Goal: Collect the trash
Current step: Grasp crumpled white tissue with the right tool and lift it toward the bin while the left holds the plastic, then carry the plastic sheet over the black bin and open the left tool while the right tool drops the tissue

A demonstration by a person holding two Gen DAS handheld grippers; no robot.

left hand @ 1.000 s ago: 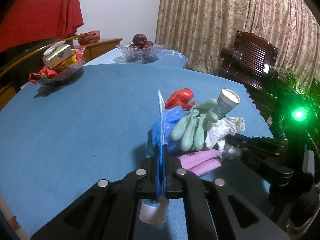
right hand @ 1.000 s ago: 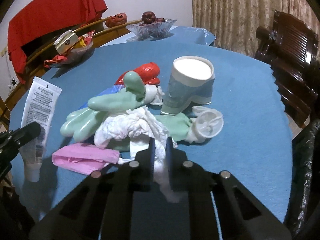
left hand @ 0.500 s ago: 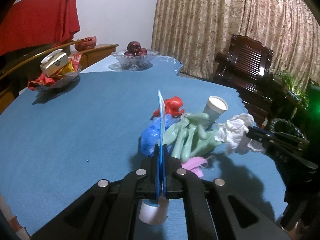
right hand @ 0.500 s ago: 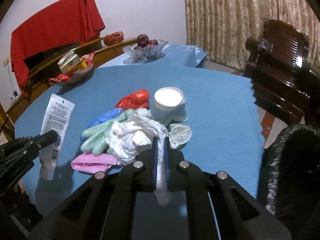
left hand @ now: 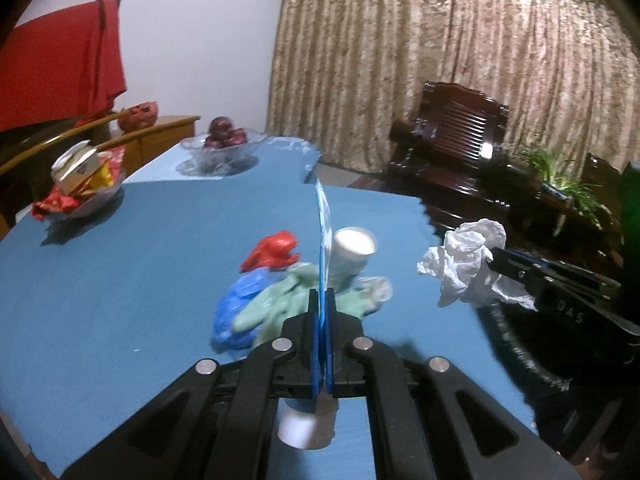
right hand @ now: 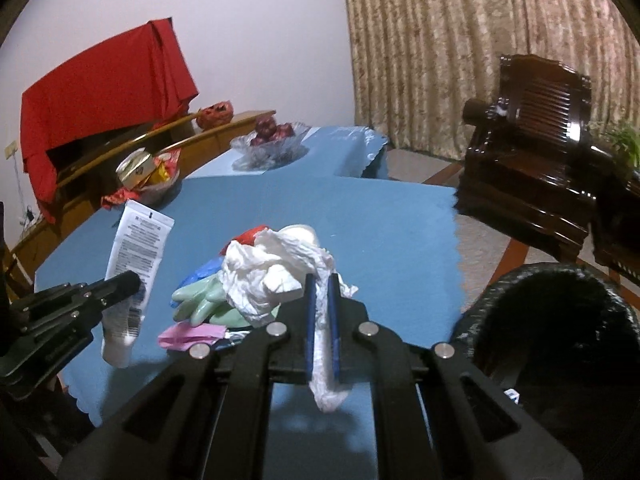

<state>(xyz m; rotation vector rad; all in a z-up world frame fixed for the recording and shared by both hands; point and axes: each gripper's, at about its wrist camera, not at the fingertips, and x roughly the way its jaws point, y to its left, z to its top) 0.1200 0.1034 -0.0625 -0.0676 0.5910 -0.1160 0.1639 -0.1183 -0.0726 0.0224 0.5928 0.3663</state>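
Observation:
My left gripper (left hand: 320, 300) is shut on a white squeeze tube (right hand: 136, 252), seen edge-on in the left wrist view (left hand: 323, 236), held above the blue table (left hand: 120, 280). My right gripper (right hand: 321, 284) is shut on a crumpled white tissue (right hand: 276, 268), also in the left wrist view (left hand: 468, 264), lifted near the table's right edge beside a black trash bag (right hand: 560, 320). On the table lie a green glove (left hand: 280, 300), blue wrapper (left hand: 236, 304), red wrapper (left hand: 272, 252), paper cup (left hand: 352, 252) and pink packet (right hand: 192, 334).
A glass bowl of fruit (left hand: 220, 152) and a dish of snacks (left hand: 80, 184) stand at the table's far side. A dark wooden armchair (left hand: 456, 156) and a plant (left hand: 560, 180) are to the right. Curtains hang behind.
My right gripper has lifted the tissue off the pile and carried it right toward the black bag. My left gripper has risen with the tube.

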